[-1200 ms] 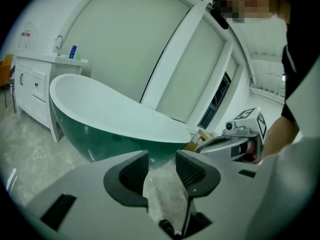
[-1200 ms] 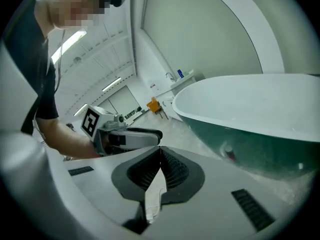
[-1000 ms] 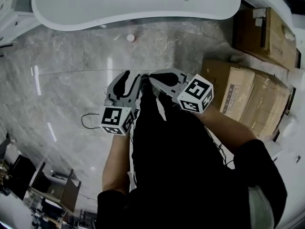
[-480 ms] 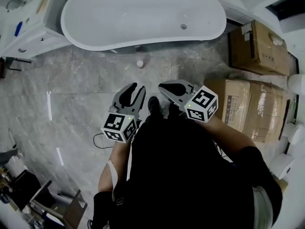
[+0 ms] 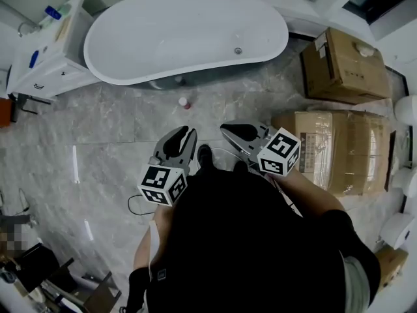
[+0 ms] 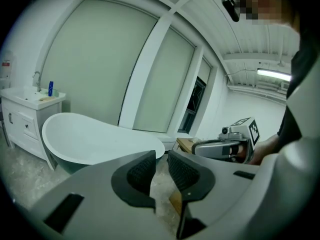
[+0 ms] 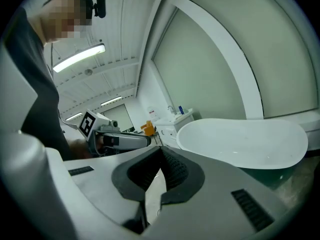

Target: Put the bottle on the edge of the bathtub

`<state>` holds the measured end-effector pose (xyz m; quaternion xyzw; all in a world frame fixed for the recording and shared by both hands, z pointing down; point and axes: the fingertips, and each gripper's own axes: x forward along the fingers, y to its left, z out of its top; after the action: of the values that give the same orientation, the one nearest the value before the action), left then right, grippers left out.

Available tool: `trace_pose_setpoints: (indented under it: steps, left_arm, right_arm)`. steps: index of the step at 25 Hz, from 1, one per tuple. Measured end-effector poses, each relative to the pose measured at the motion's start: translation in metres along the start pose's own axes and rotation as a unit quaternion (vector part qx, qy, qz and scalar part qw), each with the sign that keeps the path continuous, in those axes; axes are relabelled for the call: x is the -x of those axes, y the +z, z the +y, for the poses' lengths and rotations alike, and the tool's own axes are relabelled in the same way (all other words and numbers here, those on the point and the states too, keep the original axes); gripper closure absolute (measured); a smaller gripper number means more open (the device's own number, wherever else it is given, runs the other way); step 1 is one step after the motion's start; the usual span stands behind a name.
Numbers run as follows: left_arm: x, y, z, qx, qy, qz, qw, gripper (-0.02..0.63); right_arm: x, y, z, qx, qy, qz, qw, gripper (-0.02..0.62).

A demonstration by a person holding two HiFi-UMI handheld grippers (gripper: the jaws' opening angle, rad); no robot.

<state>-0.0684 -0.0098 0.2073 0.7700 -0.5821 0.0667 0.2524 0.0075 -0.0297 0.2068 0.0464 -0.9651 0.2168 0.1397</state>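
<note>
A grey marble floor point(image 5: 98, 142) fills most of the head view. The white oval bathtub point(image 5: 182, 34) stands across its far side. Brown cardboard boxes point(image 5: 339, 149) are stacked to the right, and a white vanity cabinet point(image 5: 45, 51) stands just beside the tub's left end.

Both tools are held side by side in front of the person and point towards the tub. The left tongs point(image 5: 186, 134) are closing, with only a narrow slit left between the ribbed pads and nothing in it. The right tongs point(image 5: 229, 130) have their pads together at the tips and are likewise empty.

The small pale bottle with a red top point(image 5: 185, 102) is on the floor, between the tongs and the tub's near wall, close to the tub but apart from it. It is too small to say for sure, but it looks to be standing upright, its long axis vertical.

It lies straight ahead of the left tongs, and ahead and to the left of the right ones. The left hand looks the nearer, and it would need to reach forward and down, with the pads parted again.
</note>
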Motion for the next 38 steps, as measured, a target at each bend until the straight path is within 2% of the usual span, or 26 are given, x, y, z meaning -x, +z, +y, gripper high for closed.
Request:
trace_pose_setpoints:
  steps: [4,9,12,15,17,21,24,28,32,38]
  left_arm:
    - [0.006,0.008,-0.058,-0.004,0.003,-0.02,0.9998,0.52]
    - [0.021,0.022,-0.098,0.011,0.014,-0.047,0.9987,0.522]
    - [0.031,0.034,-0.12,-0.017,0.016,-0.055,0.9982,0.528]
    - [0.042,0.056,-0.131,-0.046,0.015,-0.072,0.9962,0.528]
    - [0.049,0.069,-0.134,-0.052,0.013,-0.084,0.995,0.531]
    - [0.06,0.092,-0.125,-0.073,0.031,-0.106,0.9912,0.534]
    - [0.069,0.1,-0.116,-0.071,0.029,-0.118,0.9901,0.537]
    - [0.078,0.107,-0.105,-0.093,0.036,-0.122,0.9875,0.537]
    - [0.084,0.122,-0.088,-0.116,0.057,-0.131,0.983,0.537]
    - [0.076,0.155,-0.075,-0.136,0.054,-0.142,0.9789,0.537]
  right_arm:
    - [0.068,0.005,0.011,0.01,0.008,-0.028,1.0,0.568]
    - [0.134,0.018,0.022,0.023,0.01,-0.06,0.998,0.568]
    - [0.166,0.032,0.036,0.035,0.003,-0.081,0.996,0.568]
    - [0.186,0.048,0.042,0.061,-0.029,-0.095,0.993,0.568]
    - [0.195,0.059,0.041,0.064,-0.049,-0.111,0.991,0.568]
    - [0.195,0.083,0.044,0.064,-0.062,-0.152,0.984,0.568]
    - [0.179,0.093,0.052,0.076,-0.063,-0.162,0.982,0.568]
    - [0.168,0.106,0.064,0.093,-0.068,-0.18,0.977,0.568]
    - [0.17,0.12,0.058,0.089,-0.085,-0.203,0.971,0.568]
    - [0.168,0.147,0.052,0.123,-0.103,-0.214,0.963,0.568]
